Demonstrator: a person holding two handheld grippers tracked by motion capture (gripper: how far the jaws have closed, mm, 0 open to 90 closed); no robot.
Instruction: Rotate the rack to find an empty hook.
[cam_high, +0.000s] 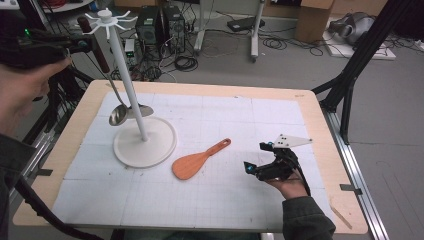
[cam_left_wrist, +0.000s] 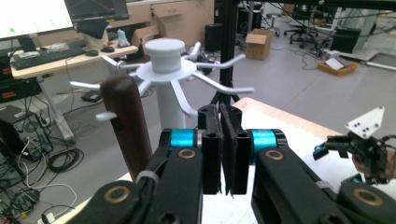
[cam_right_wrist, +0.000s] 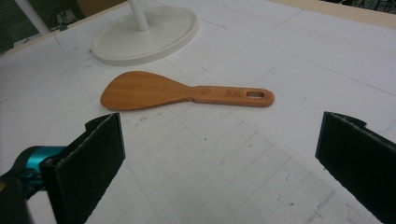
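- The ladle hangs from the rack at the far left of the surface: its dark wooden handle is up by the rack's top prongs, its metal bowl low beside the pole, above the round white base.
- In the left gripper view one white prong passes through the hole near the handle's top.
- The rack's base holds nothing but its own pole; the ladle's bowl hangs clear of it as far as the high view shows.
- The left gripper is raised at the far left, level with the rack's top, just beside the handle. Its jaws are pressed together with nothing between them.
- The spatula, of orange-brown wood, lies flat on the white gridded mat near the middle, blade toward the near left, handle toward the far right, with a slot near the handle's end. It lies just right of the rack's base, apart from it.
- The right gripper sits low over the mat at the near right, right of the spatula. Its jaws stand wide apart, holding nothing, and point toward the spatula.
- A grey three-cornered plate tops the right gripper.
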